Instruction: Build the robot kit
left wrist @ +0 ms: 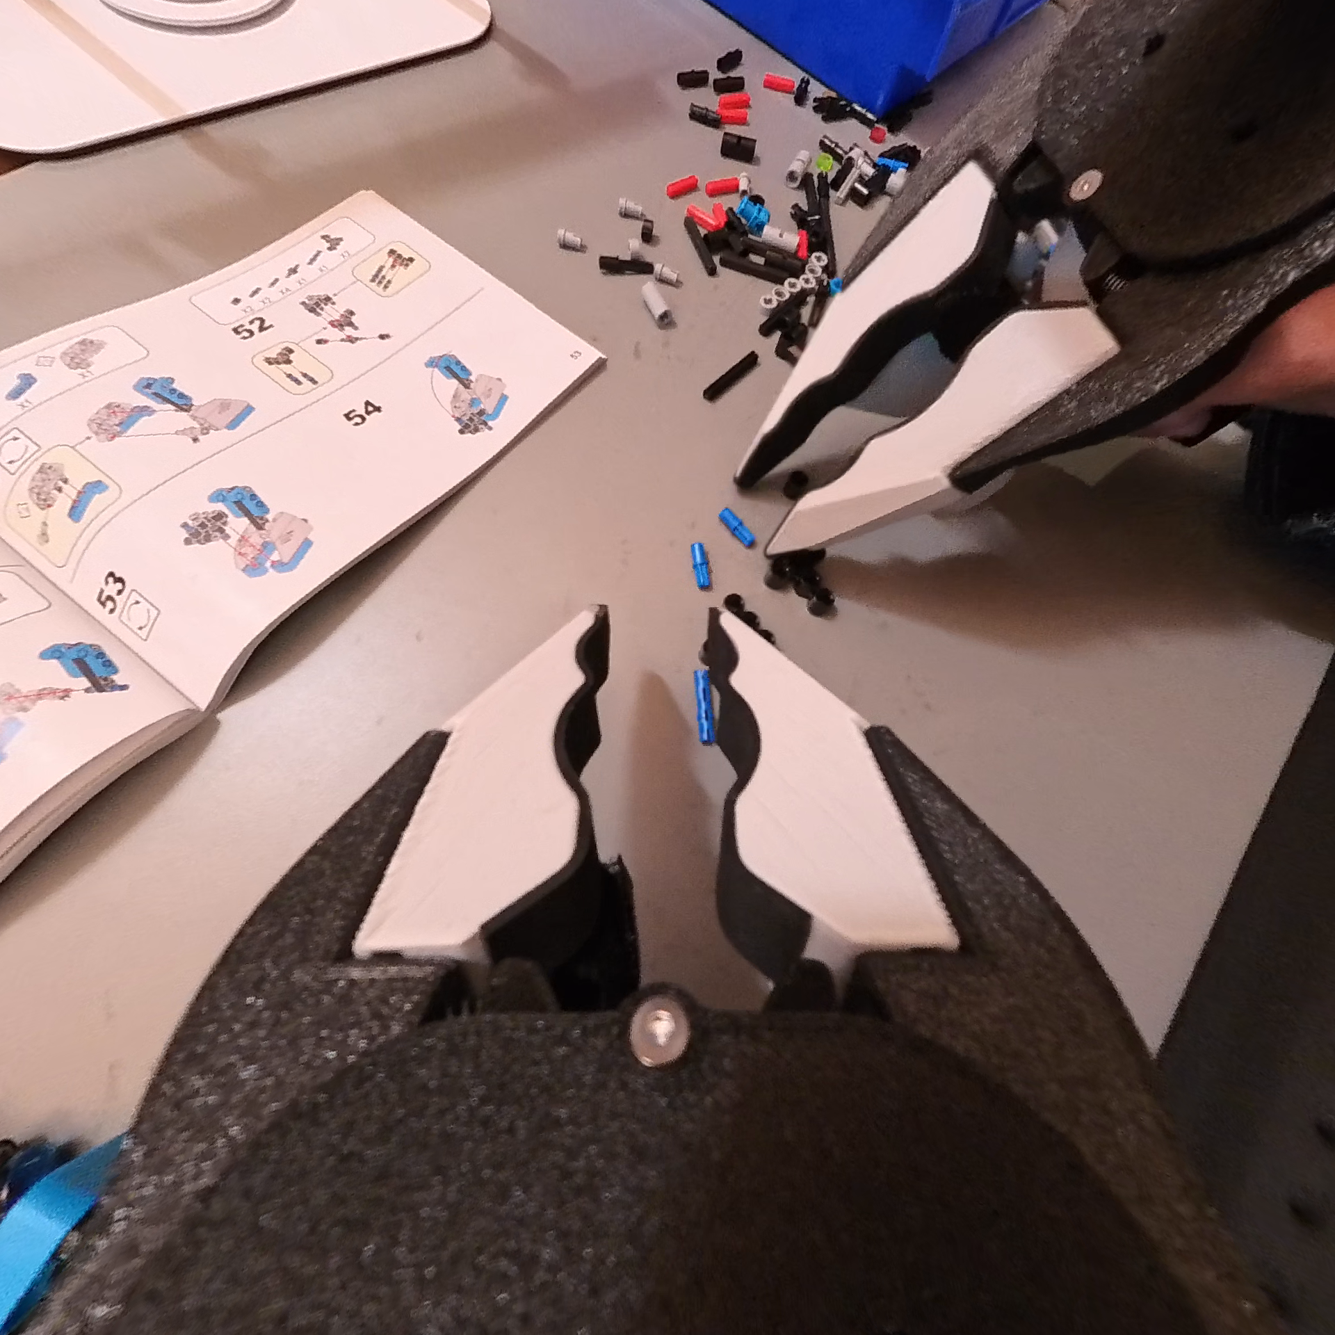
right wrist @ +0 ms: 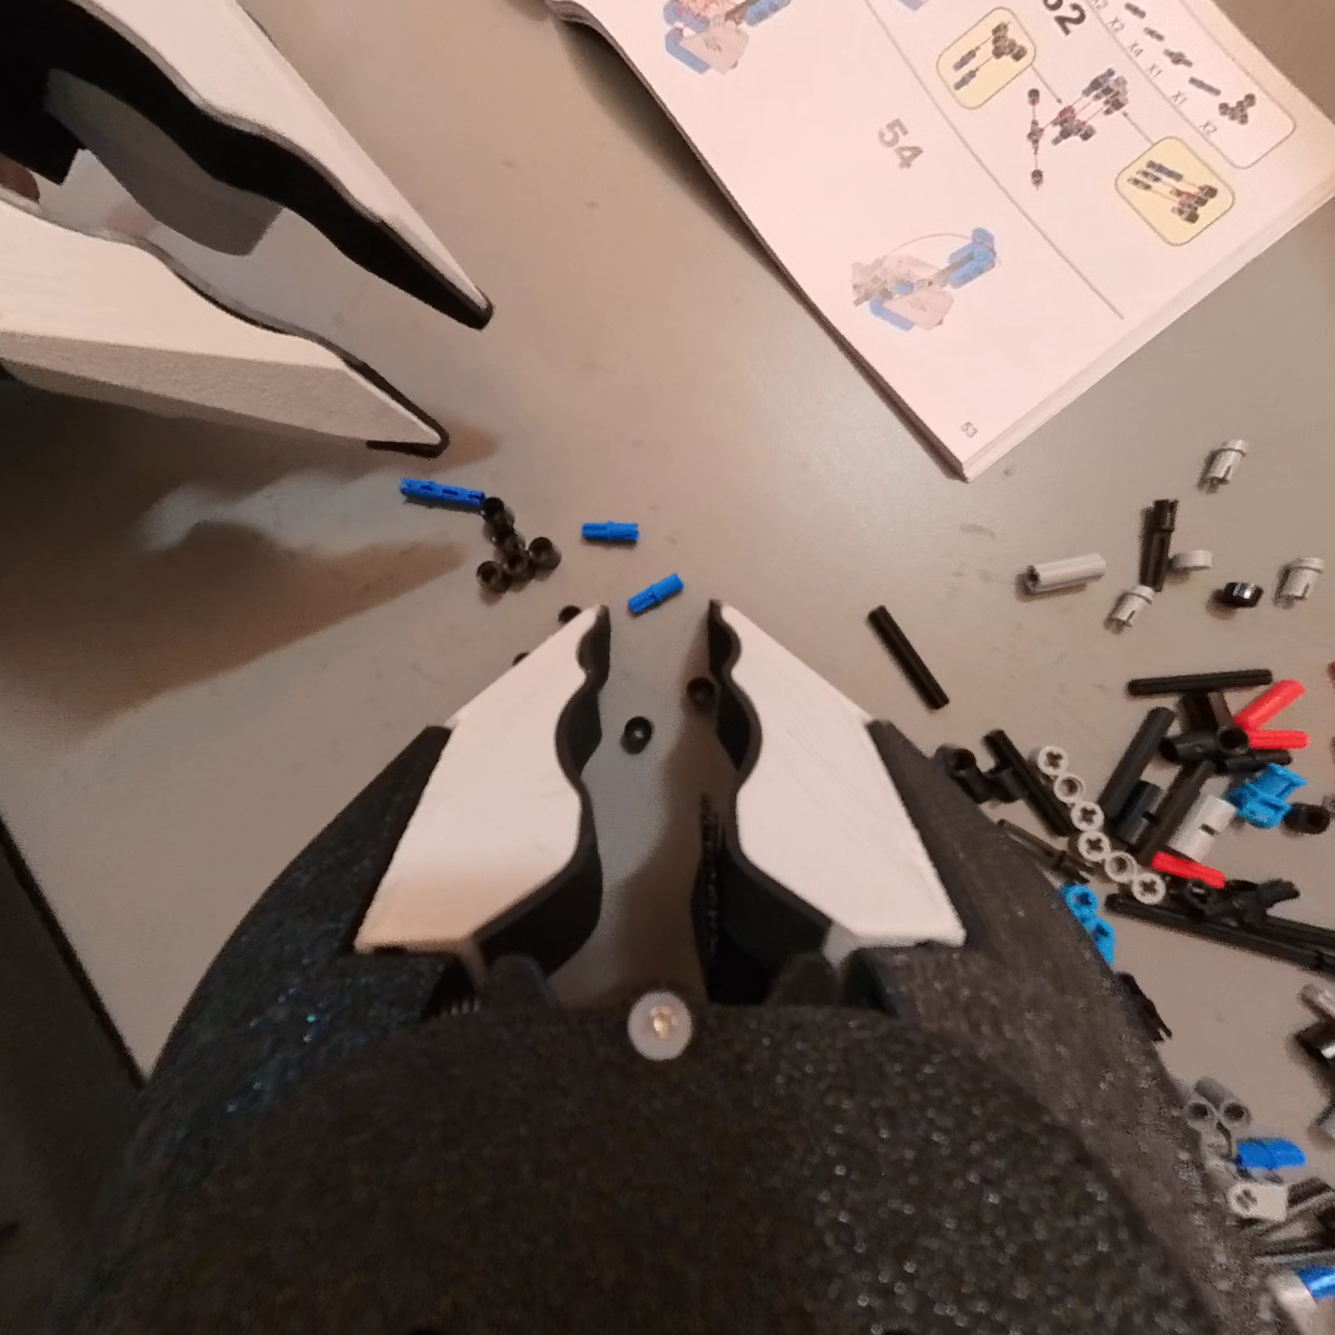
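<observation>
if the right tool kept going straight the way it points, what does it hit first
Probably the short blue pin lying just ahead of the right tool; its open fingers straddle two small black pins on the grey table. Depth is unclear.

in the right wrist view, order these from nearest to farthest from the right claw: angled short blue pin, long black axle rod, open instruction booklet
1. Angled short blue plastic pin, just ahead of the right claw tips.
2. Long black plastic axle rod, lying off to its right.
3. Open white instruction booklet, farther ahead, upper right.
</observation>
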The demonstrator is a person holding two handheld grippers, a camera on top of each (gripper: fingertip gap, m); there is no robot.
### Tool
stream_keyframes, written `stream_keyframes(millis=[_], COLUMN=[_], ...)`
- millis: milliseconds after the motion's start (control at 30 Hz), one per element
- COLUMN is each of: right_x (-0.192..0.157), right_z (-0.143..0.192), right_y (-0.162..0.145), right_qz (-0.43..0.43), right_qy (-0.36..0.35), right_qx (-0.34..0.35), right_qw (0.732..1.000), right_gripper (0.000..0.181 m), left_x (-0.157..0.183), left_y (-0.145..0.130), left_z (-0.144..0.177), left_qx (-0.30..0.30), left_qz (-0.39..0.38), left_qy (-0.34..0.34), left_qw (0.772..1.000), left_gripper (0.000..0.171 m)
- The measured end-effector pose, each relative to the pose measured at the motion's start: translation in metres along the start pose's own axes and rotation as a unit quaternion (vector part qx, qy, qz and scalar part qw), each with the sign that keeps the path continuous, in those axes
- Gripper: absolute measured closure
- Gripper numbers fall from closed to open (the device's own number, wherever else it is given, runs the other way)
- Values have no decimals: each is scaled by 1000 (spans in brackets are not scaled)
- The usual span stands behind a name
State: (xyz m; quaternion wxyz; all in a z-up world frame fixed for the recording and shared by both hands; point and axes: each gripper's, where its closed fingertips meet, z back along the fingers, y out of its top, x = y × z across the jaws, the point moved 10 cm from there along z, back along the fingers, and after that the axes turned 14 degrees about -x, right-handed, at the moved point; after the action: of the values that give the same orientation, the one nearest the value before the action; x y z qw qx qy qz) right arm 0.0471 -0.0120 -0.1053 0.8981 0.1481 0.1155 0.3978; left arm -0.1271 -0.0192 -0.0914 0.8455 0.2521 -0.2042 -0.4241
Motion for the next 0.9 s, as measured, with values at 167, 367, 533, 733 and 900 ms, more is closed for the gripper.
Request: stream_keyframes(millis=[167,367,533,733,900], right_x=[-1,0,-12,-13,-21], right_z=[27,65,64,51,45], right_y=[-17,-70,-85,-90,-84], right_qz=[-35,-156,-244,-273,-224], right_qy=[-12,-88,-65,-86,-89], right_qx=[31,99,166,210,212], right_qw=[999,979,953,935,947], right_gripper=[155,155,154,148,151], left_x=[0,3,4,-4,-7], left_y=[0,1,0,-4,-5], left_z=[1,0,0,0,-1], left_qx=[4,5,4,-6,-8], left_qz=[5,6,1,19,19], left_qy=[-6,-15,1,53,77], left_qw=[1000,1000,1000,998,997], left_gripper=[144,145,145,145,145])
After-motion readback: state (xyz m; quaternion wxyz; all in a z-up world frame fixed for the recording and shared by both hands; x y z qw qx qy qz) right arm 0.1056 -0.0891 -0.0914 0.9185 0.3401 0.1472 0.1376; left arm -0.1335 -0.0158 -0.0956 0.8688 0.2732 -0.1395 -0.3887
